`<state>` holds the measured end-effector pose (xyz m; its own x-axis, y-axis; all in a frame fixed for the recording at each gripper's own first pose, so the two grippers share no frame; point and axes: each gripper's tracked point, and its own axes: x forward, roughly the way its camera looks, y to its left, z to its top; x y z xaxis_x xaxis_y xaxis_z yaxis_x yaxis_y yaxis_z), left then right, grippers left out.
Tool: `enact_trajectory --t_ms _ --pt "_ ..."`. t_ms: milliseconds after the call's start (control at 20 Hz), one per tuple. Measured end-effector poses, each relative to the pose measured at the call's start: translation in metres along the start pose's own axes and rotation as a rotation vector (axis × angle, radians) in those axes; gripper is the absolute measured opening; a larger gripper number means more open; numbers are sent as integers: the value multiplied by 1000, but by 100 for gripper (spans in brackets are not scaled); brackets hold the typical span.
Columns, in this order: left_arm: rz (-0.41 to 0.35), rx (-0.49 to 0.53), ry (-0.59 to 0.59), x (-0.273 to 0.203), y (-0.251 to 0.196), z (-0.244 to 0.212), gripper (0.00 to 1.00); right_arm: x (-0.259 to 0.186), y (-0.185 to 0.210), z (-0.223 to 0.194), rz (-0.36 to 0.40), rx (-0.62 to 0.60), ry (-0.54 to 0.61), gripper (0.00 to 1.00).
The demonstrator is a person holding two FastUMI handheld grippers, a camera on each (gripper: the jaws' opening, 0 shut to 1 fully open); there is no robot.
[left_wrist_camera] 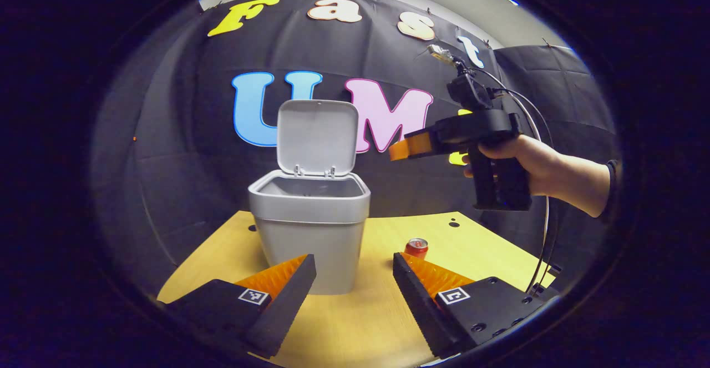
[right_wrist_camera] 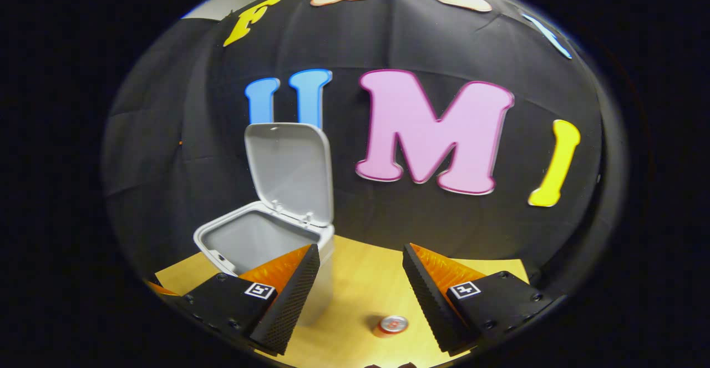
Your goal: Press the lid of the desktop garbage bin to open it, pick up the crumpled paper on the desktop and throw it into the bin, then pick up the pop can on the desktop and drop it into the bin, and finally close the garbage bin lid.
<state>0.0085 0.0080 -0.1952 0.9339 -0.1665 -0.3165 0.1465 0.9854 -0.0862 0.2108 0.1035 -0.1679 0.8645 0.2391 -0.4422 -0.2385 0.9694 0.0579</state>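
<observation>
Both grippers spread wide, nothing held: left gripper (left_wrist_camera: 355, 279) low over the desk's near edge, right gripper (right_wrist_camera: 360, 285) raised above the desk | bin (left_wrist_camera: 310, 229) mid-desk, lid (left_wrist_camera: 317, 137) upright, ready for drops | pop can (right_wrist_camera: 392, 324) upright right of bin, untouched | judged next: right takes the can | crumpled paper unseen

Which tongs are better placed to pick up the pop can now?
Probably the right tongs: open, empty, with the pop can standing just below them. The left tongs mostly face the bin.
</observation>
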Motion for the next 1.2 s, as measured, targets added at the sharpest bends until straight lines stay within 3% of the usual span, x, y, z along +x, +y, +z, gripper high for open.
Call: enact_trajectory --t_ms 250,550,900,1200 --pt "-111 39 48 77 -64 -47 95 -44 -112 0 -182 -34 -128 97" --pt "-171 48 115 174 -116 -103 95 -76 -213 -32 -343 -48 -210 97" --pt "-174 124 145 241 -133 -137 95 -64 -273 -91 -428 -48 -143 97" --pt "-189 146 159 278 -143 -151 95 -53 -290 -113 -454 -75 -127 97"
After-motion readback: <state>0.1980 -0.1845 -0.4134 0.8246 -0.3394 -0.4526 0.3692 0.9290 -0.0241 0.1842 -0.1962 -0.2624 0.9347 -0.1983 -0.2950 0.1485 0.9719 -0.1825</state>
